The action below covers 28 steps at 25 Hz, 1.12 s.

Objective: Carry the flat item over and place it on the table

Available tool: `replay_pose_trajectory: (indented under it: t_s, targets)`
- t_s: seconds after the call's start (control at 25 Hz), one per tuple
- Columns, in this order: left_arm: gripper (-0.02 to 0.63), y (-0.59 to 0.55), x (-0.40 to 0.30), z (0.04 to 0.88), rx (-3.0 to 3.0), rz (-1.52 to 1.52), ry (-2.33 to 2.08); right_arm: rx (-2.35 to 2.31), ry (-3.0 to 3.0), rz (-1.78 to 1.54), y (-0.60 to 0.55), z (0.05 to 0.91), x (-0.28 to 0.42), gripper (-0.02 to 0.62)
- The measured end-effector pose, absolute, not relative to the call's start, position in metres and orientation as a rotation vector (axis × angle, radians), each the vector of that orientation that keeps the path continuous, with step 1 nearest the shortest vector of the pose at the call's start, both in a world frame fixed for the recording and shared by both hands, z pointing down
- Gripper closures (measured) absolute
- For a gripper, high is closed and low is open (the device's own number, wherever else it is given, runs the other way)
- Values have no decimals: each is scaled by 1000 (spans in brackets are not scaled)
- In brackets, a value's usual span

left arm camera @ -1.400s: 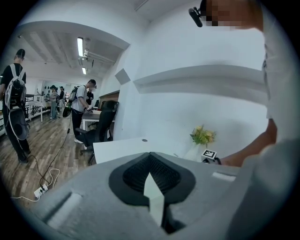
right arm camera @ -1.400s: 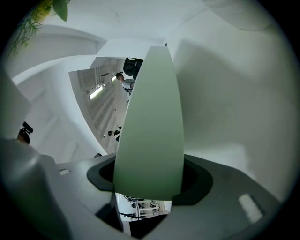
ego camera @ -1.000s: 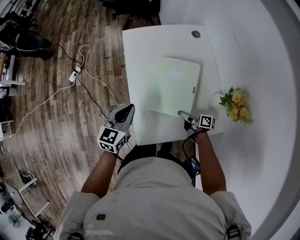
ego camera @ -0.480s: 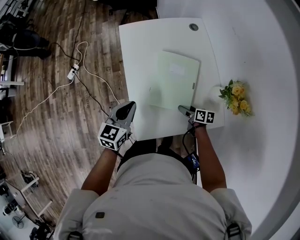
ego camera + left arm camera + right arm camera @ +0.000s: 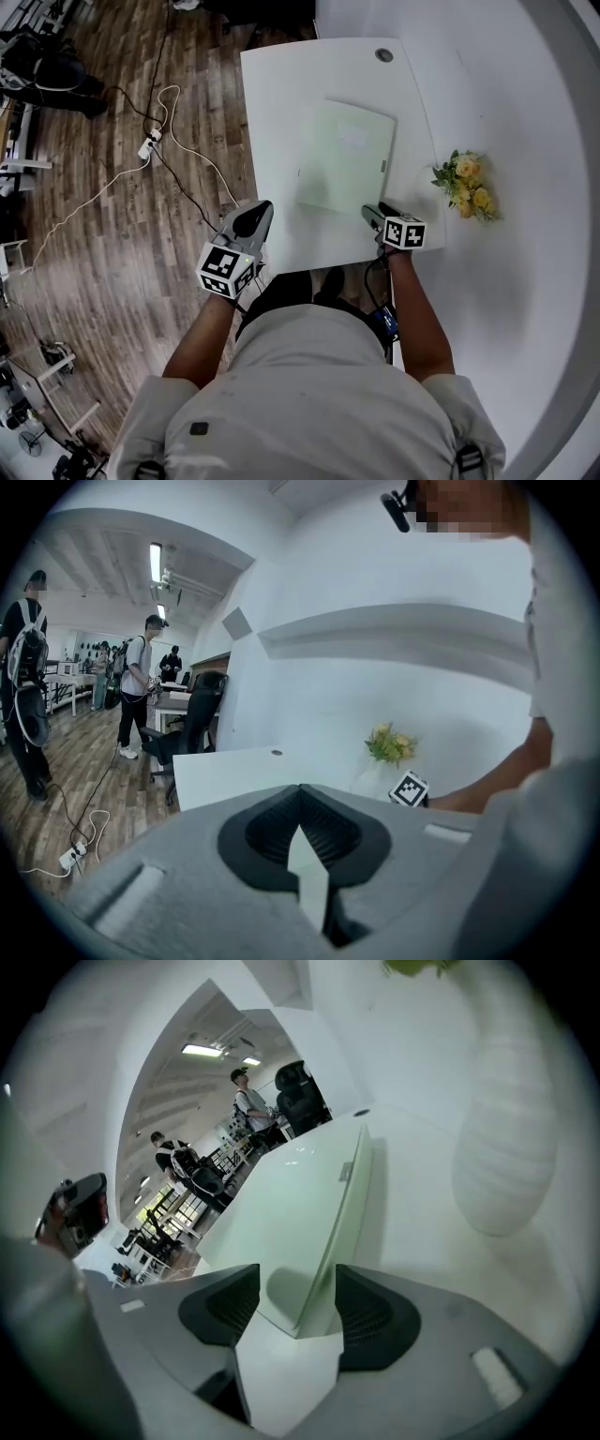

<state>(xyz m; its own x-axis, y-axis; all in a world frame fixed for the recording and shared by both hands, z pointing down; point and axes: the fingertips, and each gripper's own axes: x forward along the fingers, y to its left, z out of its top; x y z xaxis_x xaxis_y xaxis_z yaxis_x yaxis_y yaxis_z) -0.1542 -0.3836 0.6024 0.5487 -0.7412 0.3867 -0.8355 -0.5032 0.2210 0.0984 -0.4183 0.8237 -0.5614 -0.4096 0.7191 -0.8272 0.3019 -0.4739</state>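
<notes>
A pale green flat folder [image 5: 345, 157] lies on the white table [image 5: 281, 94], slightly askew. My right gripper [image 5: 369, 212] is at the folder's near right corner. In the right gripper view the folder [image 5: 281, 1213] has that corner between the two pads of my right gripper [image 5: 295, 1297]. The jaws are closing, with a gap still showing on each side of the corner. My left gripper [image 5: 255, 214] hangs off the table's near left edge, away from the folder. Its jaws [image 5: 302, 808] are shut with nothing in them.
Yellow flowers [image 5: 466, 185] stand on the white surface right of the table. A round cable hole [image 5: 384, 54] is at the table's far corner. A power strip with a white cable [image 5: 150, 145] lies on the wooden floor to the left. People and office chairs are far off.
The folder now lies a little farther in on the table and flatter. My right gripper stays at its near right corner. The left gripper has hardly moved.
</notes>
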Motion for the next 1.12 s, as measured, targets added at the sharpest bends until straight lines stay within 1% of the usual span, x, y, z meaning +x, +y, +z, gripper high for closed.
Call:
replay_pose_trajectory:
  t_s: [0.12, 0.28, 0.36, 0.68, 0.84, 1.12]
  targets:
    - [606, -374, -146, 591, 2426, 325, -1303, 1109, -2150, 1012, -416, 795, 104, 365]
    - [606, -361, -134, 576, 2449, 299, -1329, 1086, -2240, 823, -406, 752, 103, 390]
    - [606, -356, -128, 568, 2462, 287, -1344, 1078, -2308, 739, -401, 725, 99, 422]
    - [606, -341, -97, 531, 2520, 221, -1414, 1117, -2531, 497, -384, 618, 105, 508]
    - [606, -331, -79, 509, 2558, 180, -1442, 1117, -2639, 365, -368, 566, 107, 582]
    - [606, -307, -58, 476, 2601, 128, -1492, 1070, -2738, 229, -337, 515, 116, 586]
